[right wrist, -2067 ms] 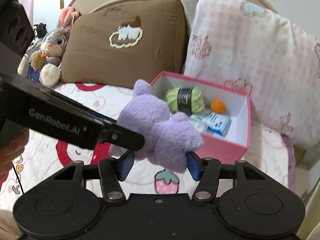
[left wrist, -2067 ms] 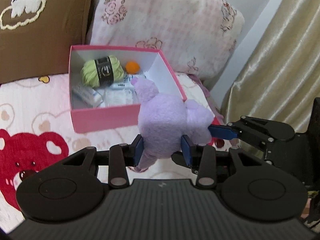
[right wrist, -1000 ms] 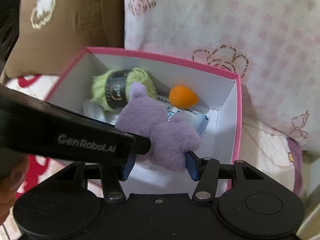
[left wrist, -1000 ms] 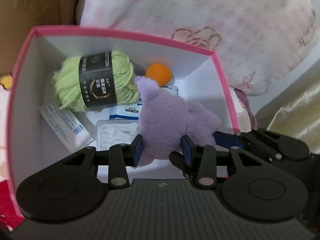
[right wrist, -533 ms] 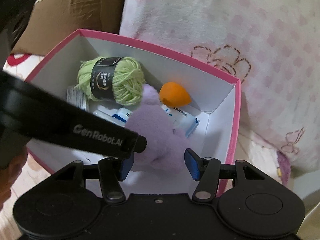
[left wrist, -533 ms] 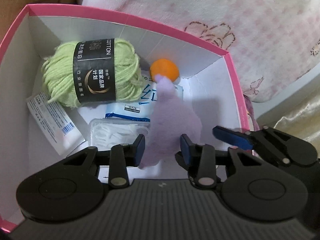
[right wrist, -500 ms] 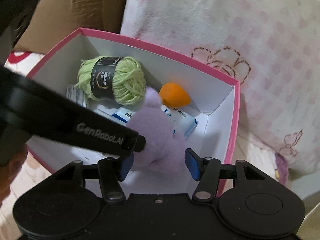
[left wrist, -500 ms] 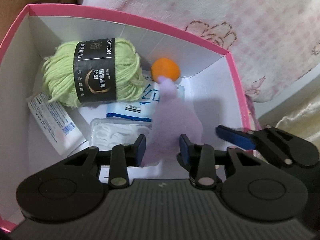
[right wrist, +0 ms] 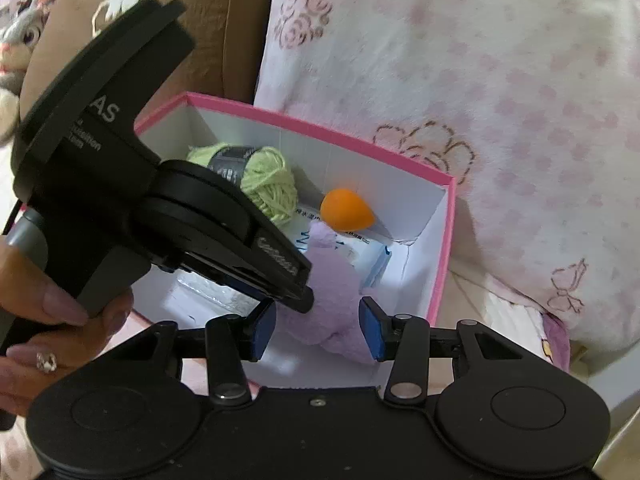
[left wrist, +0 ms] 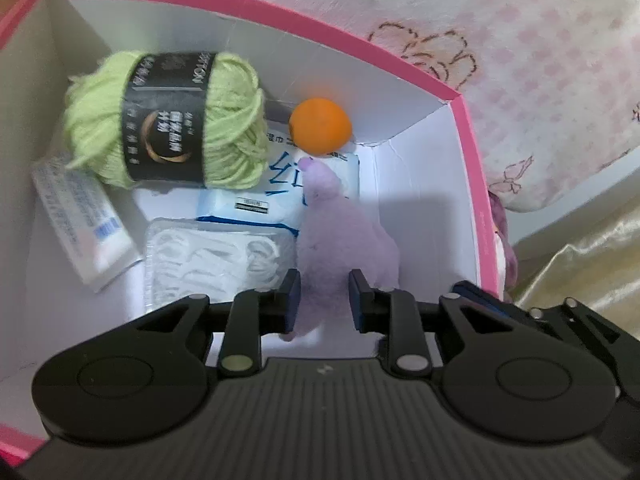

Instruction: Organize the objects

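A purple plush toy (left wrist: pixel 344 248) lies inside the pink box (left wrist: pixel 476 184) at its right side, beside a blue wipes pack (left wrist: pixel 280 188). My left gripper (left wrist: pixel 324 300) has its jaws open a little on either side of the plush's lower end. In the right wrist view the plush (right wrist: pixel 332 280) rests on the box floor and my right gripper (right wrist: pixel 318 330) is open around it, pads apart from the fur. The left gripper's body (right wrist: pixel 160 216) crosses the right wrist view and hides the box's left half.
The box also holds green yarn (left wrist: pixel 168 128), an orange ball (left wrist: pixel 320 126), a white tube (left wrist: pixel 80 216) and a clear packet (left wrist: pixel 216 264). A pink floral pillow (right wrist: pixel 480 100) stands behind the box, a brown pillow (right wrist: pixel 200 20) at left, a gold curtain (left wrist: pixel 592 256) at right.
Both grippers carried the plush over the box and lowered it in. The jaws have opened and the plush now rests on the box floor.
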